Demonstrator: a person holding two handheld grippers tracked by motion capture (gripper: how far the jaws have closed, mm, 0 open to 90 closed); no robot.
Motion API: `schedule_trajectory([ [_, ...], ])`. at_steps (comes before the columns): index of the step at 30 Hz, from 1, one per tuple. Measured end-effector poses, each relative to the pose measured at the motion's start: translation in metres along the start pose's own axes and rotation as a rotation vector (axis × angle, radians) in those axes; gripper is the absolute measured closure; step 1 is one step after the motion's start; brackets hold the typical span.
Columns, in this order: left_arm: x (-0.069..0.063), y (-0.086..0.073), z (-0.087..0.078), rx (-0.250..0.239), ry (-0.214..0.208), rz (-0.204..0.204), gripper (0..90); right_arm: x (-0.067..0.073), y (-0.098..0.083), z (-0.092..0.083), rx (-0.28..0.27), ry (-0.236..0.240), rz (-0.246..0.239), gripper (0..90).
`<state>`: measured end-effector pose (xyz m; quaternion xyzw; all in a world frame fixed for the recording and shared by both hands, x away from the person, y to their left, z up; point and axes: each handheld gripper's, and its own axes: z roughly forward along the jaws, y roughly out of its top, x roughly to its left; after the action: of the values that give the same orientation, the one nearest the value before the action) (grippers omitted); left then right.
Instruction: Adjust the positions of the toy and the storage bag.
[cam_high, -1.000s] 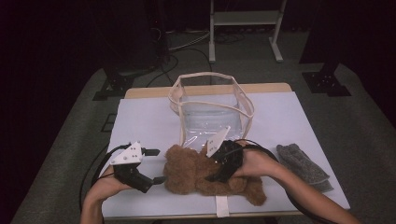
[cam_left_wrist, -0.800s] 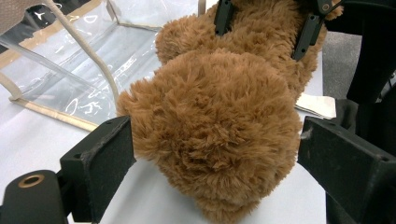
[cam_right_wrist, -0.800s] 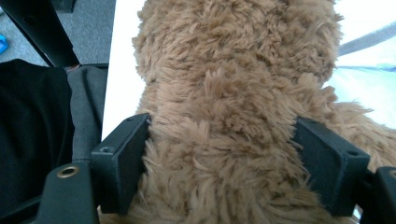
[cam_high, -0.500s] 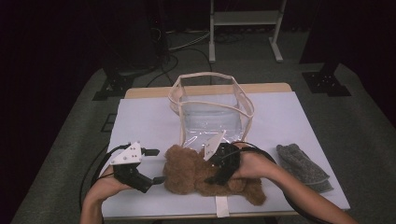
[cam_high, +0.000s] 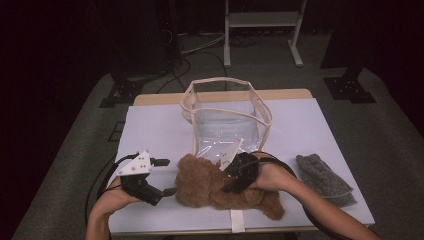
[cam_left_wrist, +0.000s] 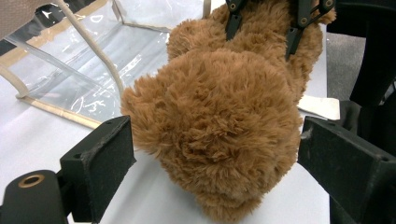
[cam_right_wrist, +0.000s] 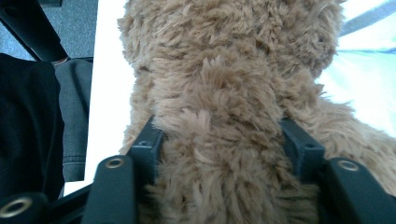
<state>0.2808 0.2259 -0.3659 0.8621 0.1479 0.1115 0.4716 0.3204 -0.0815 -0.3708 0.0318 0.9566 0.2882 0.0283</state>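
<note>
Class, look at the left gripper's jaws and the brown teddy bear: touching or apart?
Apart. In the left gripper view, the left gripper stands open around the teddy bear, with white table showing between each jaw and the fur.

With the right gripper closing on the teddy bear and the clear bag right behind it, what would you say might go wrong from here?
1. The right gripper, whose jaws have just been closing, pinches the teddy bear mostly by its plush; it may slip when lifted.
2. The clear bag looks soft-walled, so pushing the bear in could tip or collapse it.
3. The left gripper stands open around the head, giving no support yet.
</note>
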Motion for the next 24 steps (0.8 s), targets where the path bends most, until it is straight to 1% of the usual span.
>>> schedule_trajectory([
  [2, -0.001, 0.0, 0.001, 0.004, -0.002, 0.001, 9.7, 0.001, 0.0, -0.001, -0.001, 0.0, 0.002, 48.2],
  [3, -0.001, 0.0, 0.001, 0.004, -0.002, 0.001, 9.7, 0.001, 0.0, -0.001, -0.001, 0.0, 0.002, 48.2],
  [4, -0.001, 0.0, 0.002, 0.011, -0.001, 0.003, 9.7, 0.002, 0.0, -0.002, -0.005, -0.003, 0.011, 51.3],
  [5, -0.001, 0.0, 0.002, 0.015, 0.002, 0.006, 9.7, 0.002, 0.0, -0.002, -0.007, -0.003, 0.014, 52.5],
  [9, -0.001, 0.0, 0.0, 0.004, 0.008, 0.004, 9.7, 0.005, 0.001, -0.004, -0.012, -0.012, 0.016, 55.9],
  [10, -0.001, 0.0, -0.001, -0.002, 0.009, -0.002, 9.7, 0.005, 0.002, -0.005, -0.009, -0.014, 0.018, 58.1],
  [11, -0.001, 0.0, -0.001, -0.002, 0.009, -0.002, 9.7, 0.005, 0.002, -0.005, -0.009, -0.014, 0.018, 58.1],
  [13, -0.001, 0.0, -0.001, 0.0, 0.011, 0.0, 9.7, 0.005, 0.003, -0.007, -0.006, -0.009, 0.034, 61.8],
  [16, -0.001, 0.001, -0.003, 0.0, 0.017, 0.007, 9.7, 0.004, 0.003, -0.011, -0.006, -0.006, 0.036, 65.1],
  [21, -0.001, 0.001, -0.006, -0.01, 0.027, 0.001, 9.7, 0.001, 0.002, -0.017, -0.017, -0.005, 0.057, 67.6],
  [24, -0.001, 0.0, -0.007, -0.013, 0.029, 0.005, 9.7, 0.001, 0.002, -0.019, -0.021, -0.007, 0.056, 68.3],
])
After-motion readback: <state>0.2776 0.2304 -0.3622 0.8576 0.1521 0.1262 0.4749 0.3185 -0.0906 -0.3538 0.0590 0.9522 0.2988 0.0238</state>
